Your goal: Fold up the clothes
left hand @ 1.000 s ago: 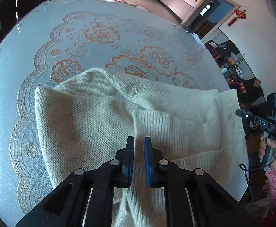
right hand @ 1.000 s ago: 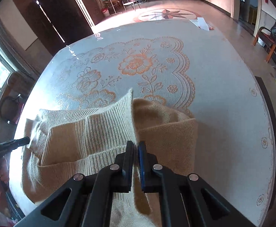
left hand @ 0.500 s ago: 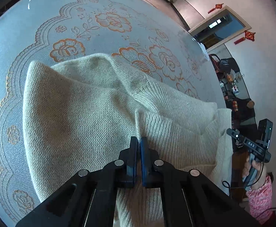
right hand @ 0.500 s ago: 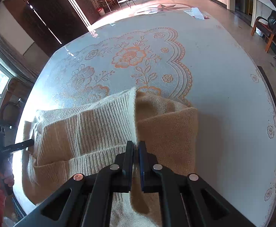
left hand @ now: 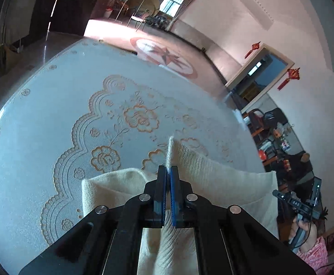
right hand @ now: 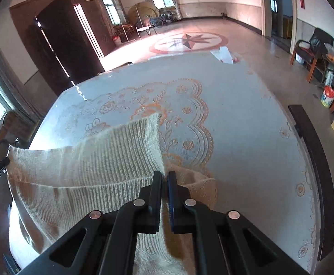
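A cream knitted sweater lies partly on the round table. My left gripper is shut on a corner of its ribbed hem, which sticks up past the fingertips. In the right wrist view the sweater stretches as a raised band to the left, and my right gripper is shut on the other hem corner. Both corners are lifted off the tablecloth; the rest of the sweater hangs below them. Each view shows the other gripper at its edge, held by a hand.
The table wears a pale cloth with an orange floral lace pattern. A white paper lies at its far edge. A dark bench edge runs along the right. Chairs and clutter stand by the wall.
Both grippers have risen and tilted up, lifting the sweater's hem off the table. The left gripper, slightly open one second ago, closed on the hem.
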`<state>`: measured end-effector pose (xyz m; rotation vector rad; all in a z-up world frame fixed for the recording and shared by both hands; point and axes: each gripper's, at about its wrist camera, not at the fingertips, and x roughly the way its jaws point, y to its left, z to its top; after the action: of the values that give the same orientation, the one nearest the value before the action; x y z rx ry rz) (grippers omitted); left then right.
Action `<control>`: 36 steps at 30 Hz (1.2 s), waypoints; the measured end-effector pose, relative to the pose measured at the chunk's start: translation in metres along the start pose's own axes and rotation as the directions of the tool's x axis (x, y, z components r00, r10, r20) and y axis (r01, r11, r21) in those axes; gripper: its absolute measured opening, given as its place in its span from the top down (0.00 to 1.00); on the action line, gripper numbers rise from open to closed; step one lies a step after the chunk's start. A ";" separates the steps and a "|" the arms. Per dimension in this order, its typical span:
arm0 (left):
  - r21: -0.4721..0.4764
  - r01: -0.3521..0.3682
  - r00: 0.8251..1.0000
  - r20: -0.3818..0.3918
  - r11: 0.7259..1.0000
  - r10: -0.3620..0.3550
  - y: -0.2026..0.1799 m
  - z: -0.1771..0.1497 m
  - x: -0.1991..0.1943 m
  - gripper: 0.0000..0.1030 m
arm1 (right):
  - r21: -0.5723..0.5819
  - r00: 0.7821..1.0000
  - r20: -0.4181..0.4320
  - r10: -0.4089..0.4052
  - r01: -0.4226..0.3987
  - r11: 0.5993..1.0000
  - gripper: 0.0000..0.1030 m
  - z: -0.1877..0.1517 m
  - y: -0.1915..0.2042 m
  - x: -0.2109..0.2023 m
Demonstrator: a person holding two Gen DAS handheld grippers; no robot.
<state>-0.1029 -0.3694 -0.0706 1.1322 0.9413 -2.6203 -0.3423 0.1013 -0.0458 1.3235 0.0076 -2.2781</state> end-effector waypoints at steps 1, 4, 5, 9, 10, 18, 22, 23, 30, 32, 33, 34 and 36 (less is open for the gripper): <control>-0.007 -0.037 0.999 -0.031 0.999 0.036 0.004 0.000 0.014 0.96 | 0.025 0.999 -0.032 -0.006 0.007 1.000 0.96 -0.002 -0.005 0.014; -0.049 -0.127 0.983 -0.139 0.991 0.119 0.024 -0.014 0.052 0.93 | 0.093 0.992 -0.125 -0.024 0.036 0.995 0.92 -0.007 -0.021 0.056; -0.061 -0.145 0.979 -0.152 0.988 0.135 0.029 -0.017 0.053 0.93 | 0.092 0.990 -0.130 -0.057 0.069 0.993 0.89 -0.010 -0.025 0.061; -0.104 -0.141 0.990 -0.009 0.985 0.141 0.051 -0.035 0.012 0.90 | 0.148 0.989 -0.007 -0.145 0.145 0.978 0.80 -0.021 -0.038 0.027; -0.129 -0.131 0.991 0.021 0.983 0.135 0.058 -0.040 0.001 0.86 | 0.148 0.992 0.029 -0.126 0.120 0.982 0.77 -0.026 -0.036 0.014; 0.018 0.079 0.987 -0.140 0.997 -0.076 0.057 -0.104 -0.023 0.85 | -0.031 0.997 -0.007 0.078 -0.078 0.996 0.77 -0.088 0.014 -0.018; 0.061 0.171 0.959 -0.239 0.983 -0.152 0.051 -0.130 -0.019 0.63 | -0.025 0.995 -0.085 0.054 -0.056 0.998 0.77 -0.115 0.020 -0.002; 0.057 0.168 0.955 -0.256 0.984 -0.148 0.053 -0.134 -0.017 0.61 | -0.022 0.995 -0.090 0.052 -0.054 0.998 0.77 -0.120 0.020 -0.003; -0.091 0.266 0.905 -0.320 0.960 -0.281 0.080 -0.155 -0.021 0.60 | -0.053 0.993 -0.113 0.025 -0.031 0.998 0.77 -0.133 0.020 -0.003; -0.092 0.274 0.899 -0.329 0.957 -0.289 0.085 -0.161 -0.028 0.60 | -0.078 0.993 -0.118 -0.005 -0.004 0.997 0.77 -0.133 0.024 -0.003; -0.075 0.270 0.902 -0.330 0.960 -0.280 0.085 -0.165 -0.034 0.60 | -0.109 0.994 -0.102 -0.040 0.029 0.994 0.78 -0.131 0.032 -0.008; -0.074 0.261 0.909 -0.317 0.962 -0.271 0.088 -0.167 -0.040 0.60 | -0.139 0.994 -0.084 -0.075 0.062 0.988 0.76 -0.129 0.041 -0.014; -0.076 0.253 0.923 -0.280 0.964 -0.265 0.092 -0.168 -0.050 0.60 | -0.219 0.999 -0.021 -0.050 0.044 0.975 0.76 -0.123 0.068 -0.030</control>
<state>0.0681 -0.3487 -0.1689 1.5049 1.2732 -2.6650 -0.2019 0.0850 -0.0700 1.2495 0.2933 -2.2248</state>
